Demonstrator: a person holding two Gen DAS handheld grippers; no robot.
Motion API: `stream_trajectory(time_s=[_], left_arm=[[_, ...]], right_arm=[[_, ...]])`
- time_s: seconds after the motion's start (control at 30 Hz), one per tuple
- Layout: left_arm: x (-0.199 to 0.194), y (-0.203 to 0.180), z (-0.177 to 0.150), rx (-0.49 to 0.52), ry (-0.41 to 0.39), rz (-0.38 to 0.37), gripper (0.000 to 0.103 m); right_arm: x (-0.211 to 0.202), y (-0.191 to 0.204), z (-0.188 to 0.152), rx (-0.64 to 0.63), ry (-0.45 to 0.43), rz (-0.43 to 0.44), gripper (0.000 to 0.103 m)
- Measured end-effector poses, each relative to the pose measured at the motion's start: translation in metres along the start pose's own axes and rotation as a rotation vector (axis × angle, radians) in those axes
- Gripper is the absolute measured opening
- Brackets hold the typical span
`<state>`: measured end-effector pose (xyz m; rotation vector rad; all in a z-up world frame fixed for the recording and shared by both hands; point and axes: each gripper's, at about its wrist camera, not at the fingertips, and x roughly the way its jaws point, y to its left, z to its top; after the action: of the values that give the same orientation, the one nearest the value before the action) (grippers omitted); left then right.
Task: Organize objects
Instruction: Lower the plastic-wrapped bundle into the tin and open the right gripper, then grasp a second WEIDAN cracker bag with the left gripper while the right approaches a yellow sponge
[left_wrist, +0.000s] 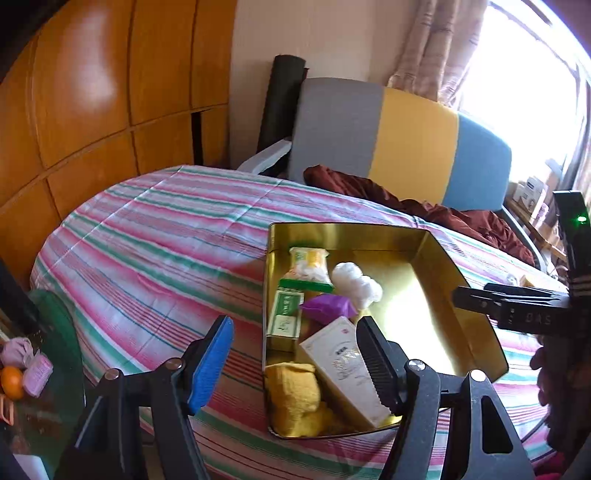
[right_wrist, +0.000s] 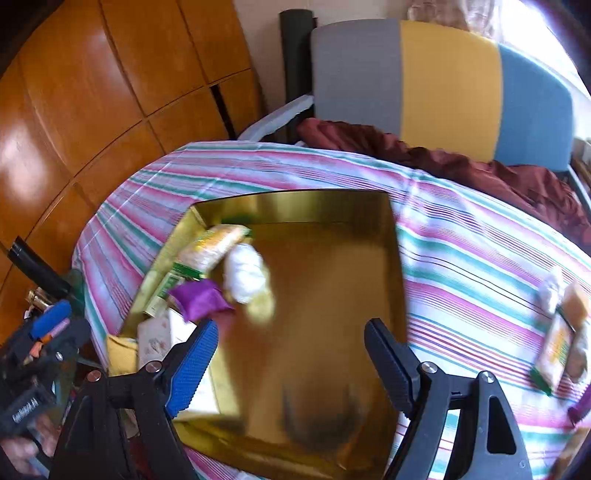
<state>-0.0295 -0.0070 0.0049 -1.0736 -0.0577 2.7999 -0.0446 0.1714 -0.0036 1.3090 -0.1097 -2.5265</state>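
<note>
My left claw (left_wrist: 295, 354) hangs open over the near left corner of the gold tin (left_wrist: 476, 299), empty. Inside the tin's left side lie a white box (left_wrist: 340, 365), yellow cloth (left_wrist: 293, 393), purple pouch (left_wrist: 327, 308) and cotton (left_wrist: 356, 282). My right claw (right_wrist: 290, 363), also open and empty, hovers above the tin's bare right half.

Both fisheye views look steeply down from close above the open gold metal tin (left_wrist: 424, 254) (right_wrist: 325, 210) on the striped cloth-covered table (left_wrist: 155, 240) (right_wrist: 480, 266) — left from the tin's near-left corner, right, somewhat blurred, seemingly over its near edge.
</note>
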Motion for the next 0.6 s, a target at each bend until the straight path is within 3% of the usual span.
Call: stream_trajectory(time_s=[0.2, 0.6], left_arm=[[-0.005, -0.026, 0.004, 0.067, -0.007, -0.037, 0.071], [-0.005, -0.092, 0.006, 0.205, 0.006, -0.115, 0.071]], right_arm=[[-0.032, -0.049, -0.013, 0.077, -0.044, -0.066, 0.083], [-0.087, -0.166, -0.035, 0.246, -0.102, -0.278, 0.083]])
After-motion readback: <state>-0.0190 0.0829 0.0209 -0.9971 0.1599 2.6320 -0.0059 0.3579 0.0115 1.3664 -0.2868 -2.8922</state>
